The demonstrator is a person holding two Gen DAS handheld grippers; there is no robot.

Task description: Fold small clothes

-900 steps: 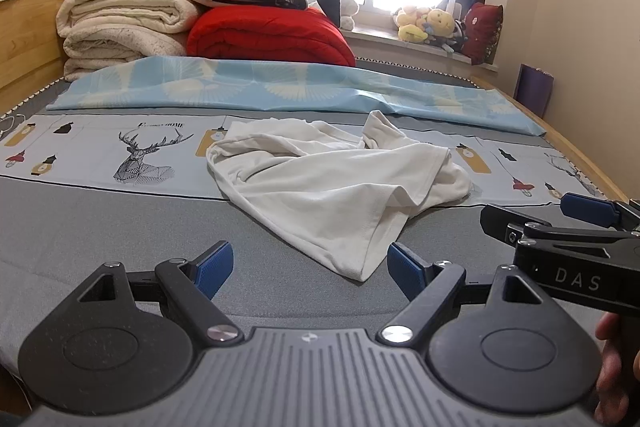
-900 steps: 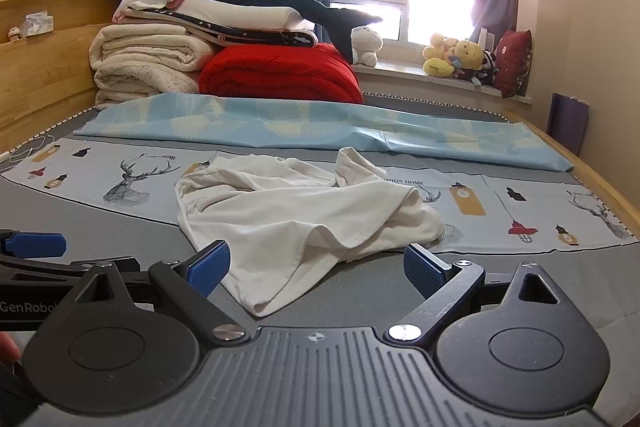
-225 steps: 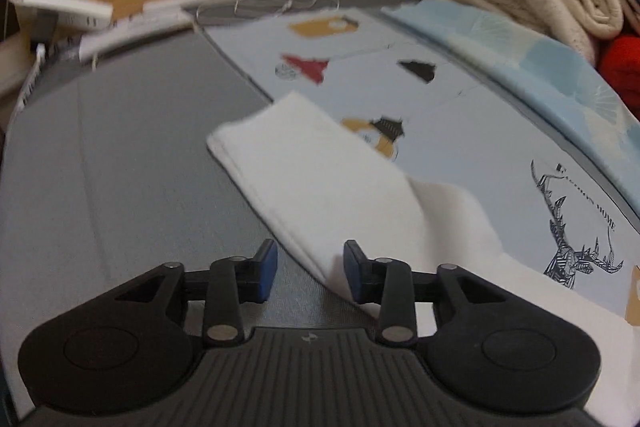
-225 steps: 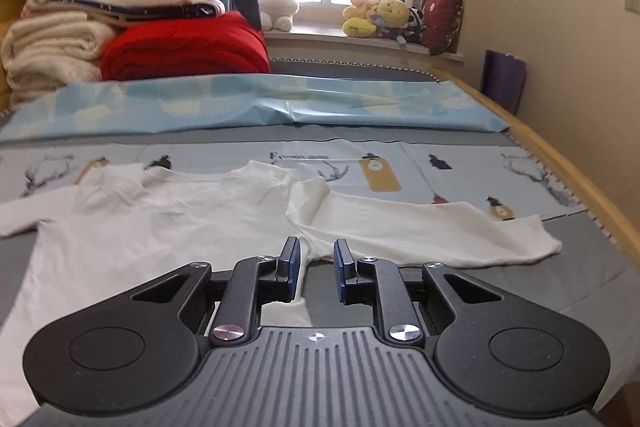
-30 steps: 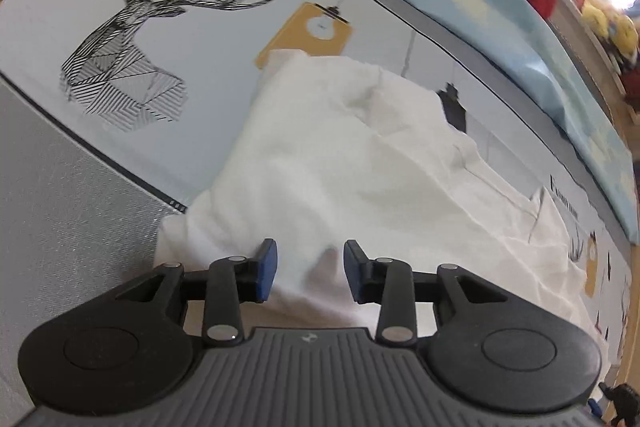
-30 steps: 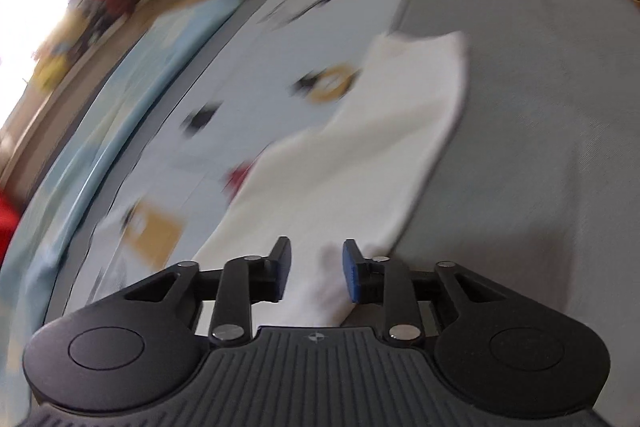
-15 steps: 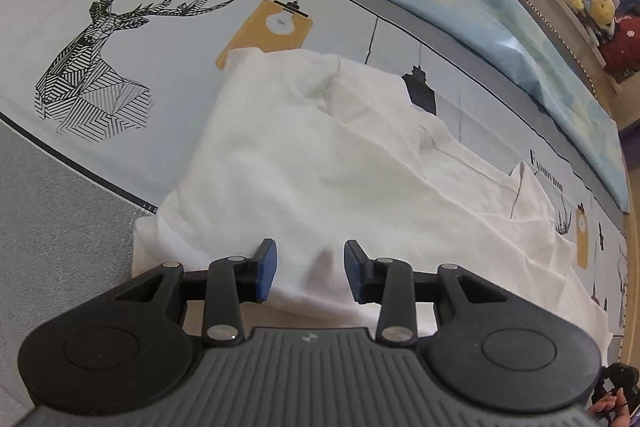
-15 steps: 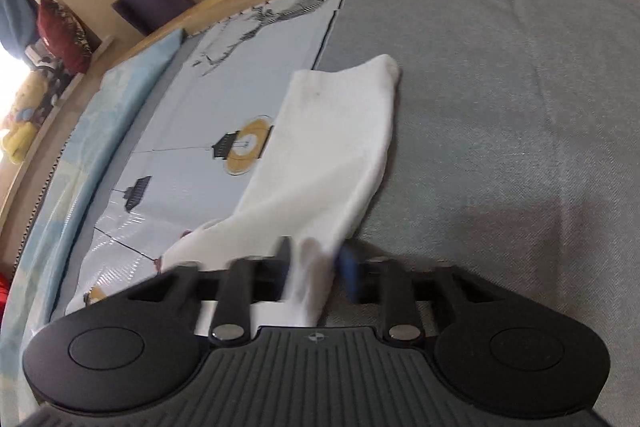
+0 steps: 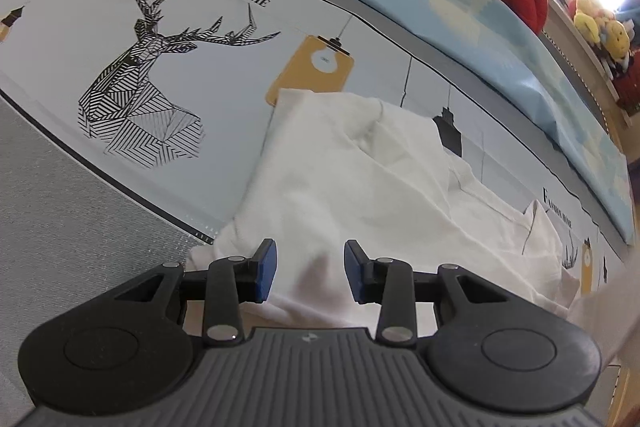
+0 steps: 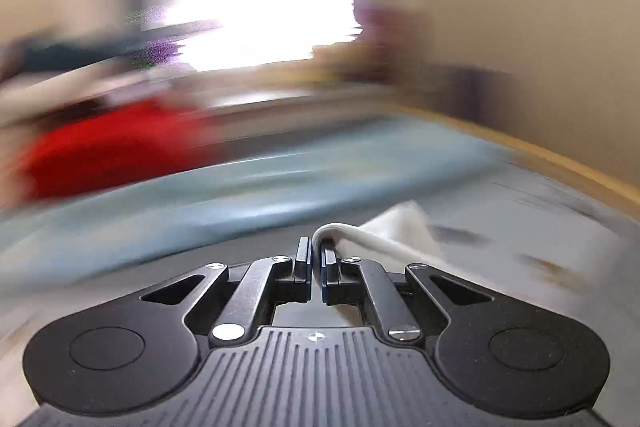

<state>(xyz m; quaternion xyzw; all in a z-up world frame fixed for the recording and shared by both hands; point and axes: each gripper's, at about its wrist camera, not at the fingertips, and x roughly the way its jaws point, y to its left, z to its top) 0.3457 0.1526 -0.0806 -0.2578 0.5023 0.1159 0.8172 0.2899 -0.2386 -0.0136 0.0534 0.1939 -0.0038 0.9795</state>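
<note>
We see one white cotton long-sleeved garment (image 9: 360,179), long axis running right; our left gripper (image 9: 306,271) gapes over it, our right gripper (image 10: 316,263) pinches its sleeve (background blurred).

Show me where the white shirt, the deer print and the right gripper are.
white shirt (image 9: 360,187), left wrist view, middle of the cloth.
deer print (image 9: 148,99), left wrist view, its striped neck.
right gripper (image 10: 316,263), right wrist view, between its fingertips.

Left view sharp, daylit; right view motion-blurred, window (image 10: 256,7) glare blown out.
</note>
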